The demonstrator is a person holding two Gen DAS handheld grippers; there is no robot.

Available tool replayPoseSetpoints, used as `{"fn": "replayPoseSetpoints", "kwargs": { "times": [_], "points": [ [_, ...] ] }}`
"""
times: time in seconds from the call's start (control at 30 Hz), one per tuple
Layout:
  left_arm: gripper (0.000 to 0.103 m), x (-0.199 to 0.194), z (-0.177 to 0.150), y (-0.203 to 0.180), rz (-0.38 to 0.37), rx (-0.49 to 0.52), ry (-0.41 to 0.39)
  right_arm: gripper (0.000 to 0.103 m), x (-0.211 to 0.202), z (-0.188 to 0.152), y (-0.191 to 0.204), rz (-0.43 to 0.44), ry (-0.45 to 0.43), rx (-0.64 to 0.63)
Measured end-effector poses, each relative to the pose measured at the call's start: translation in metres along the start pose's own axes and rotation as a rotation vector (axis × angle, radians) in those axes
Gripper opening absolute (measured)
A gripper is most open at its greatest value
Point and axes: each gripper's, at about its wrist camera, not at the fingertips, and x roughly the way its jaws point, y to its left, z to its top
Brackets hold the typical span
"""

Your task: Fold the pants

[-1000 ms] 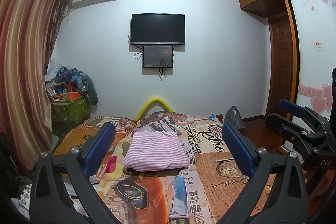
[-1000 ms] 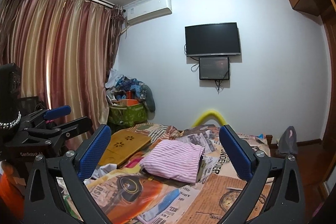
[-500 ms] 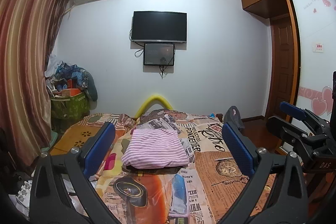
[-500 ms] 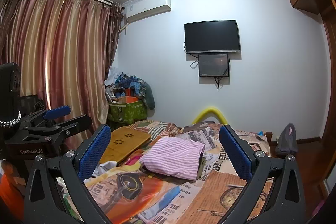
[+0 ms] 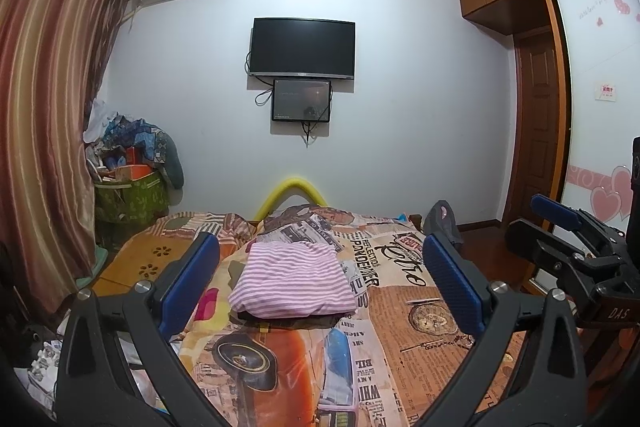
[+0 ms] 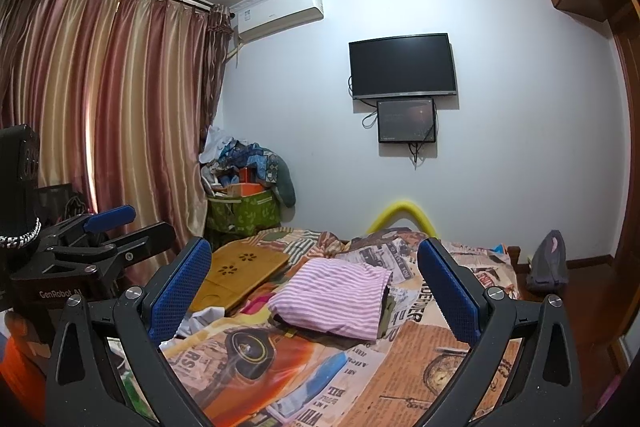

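Pink-and-white striped pants [image 5: 294,279] lie folded in a flat rectangle on the bed, on top of a dark folded garment [image 5: 280,321]. They also show in the right wrist view [image 6: 334,297]. My left gripper [image 5: 320,283] is open and empty, held back from the pants above the bed's near part. My right gripper [image 6: 314,287] is open and empty, also back from the pants. The right gripper shows at the right edge of the left wrist view [image 5: 572,247]. The left gripper shows at the left of the right wrist view [image 6: 100,239].
The bed has a newspaper-print cover [image 5: 400,307]. A wooden lap tray [image 6: 240,273] lies on its left side. A green basket piled with clothes [image 6: 244,207] stands by the curtain [image 6: 100,107]. A TV [image 5: 302,47] hangs on the far wall. A wardrobe [image 5: 592,107] stands at the right.
Both grippers have tilted slightly upward and drawn back a little; the pants sit lower in both views. The pants have not moved.
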Motion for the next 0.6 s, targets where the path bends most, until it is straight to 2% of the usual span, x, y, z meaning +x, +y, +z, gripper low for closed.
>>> {"fn": "replayPoseSetpoints", "kwargs": {
  "times": [0.6],
  "points": [
    [0.103,-0.002,-0.0005,-0.004,-0.011,0.01,-0.003,0.103,-0.0018,0.0019,0.0005,-0.002,-0.004,0.002]
  ]
}}
